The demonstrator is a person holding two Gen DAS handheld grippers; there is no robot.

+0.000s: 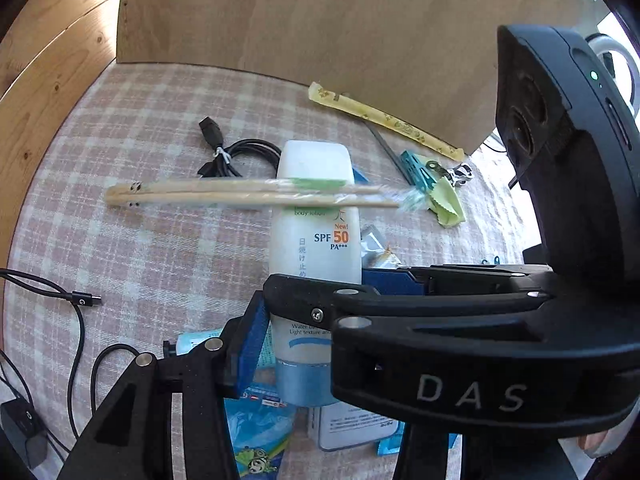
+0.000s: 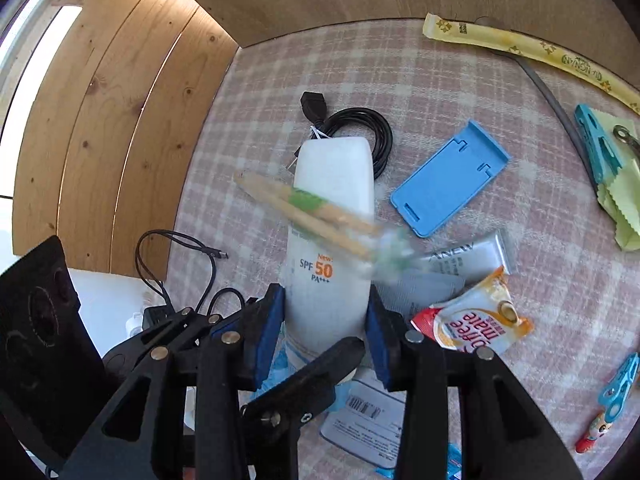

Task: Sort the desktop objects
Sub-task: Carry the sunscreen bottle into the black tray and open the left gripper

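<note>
Sunscreen bottle (image 2: pixel 332 208): white, lengthwise between both tools over the middle of the desk (image 1: pixel 160 260), broad end toward the back edge, blue cap end nearest the cameras, above some flat packets (image 1: pixel 260 420)
Right gripper (image 2: pixel 326 328): its blue pads lie against both flanks of the bottle's lower half, so it reads as grasping the bottle
Left gripper (image 1: pixel 314 296): its near pad sits close against the bottle's side, while the right tool crosses in front of the far pad; whether it presses I cannot tell
Chopsticks (image 1: pixel 240 194): a wrapped pair lying across the bottle's upper half, tips blurred, not gripped by anything
Neighbours: black cable coil (image 2: pixel 360 128) just behind the bottle toward the back edge; blue phone stand (image 2: pixel 448 180), silver tube (image 2: pixel 472 260) and coffee sachet (image 2: pixel 480 320) toward the right edge
Step in hand, as I judge it: handling the bottle with two tools at once
Doing it well: let one tool carry the weight with a firm hold low on the body, keep the bottle level, and move slowly, since the loose chopsticks may slide off onto the clutter
</note>
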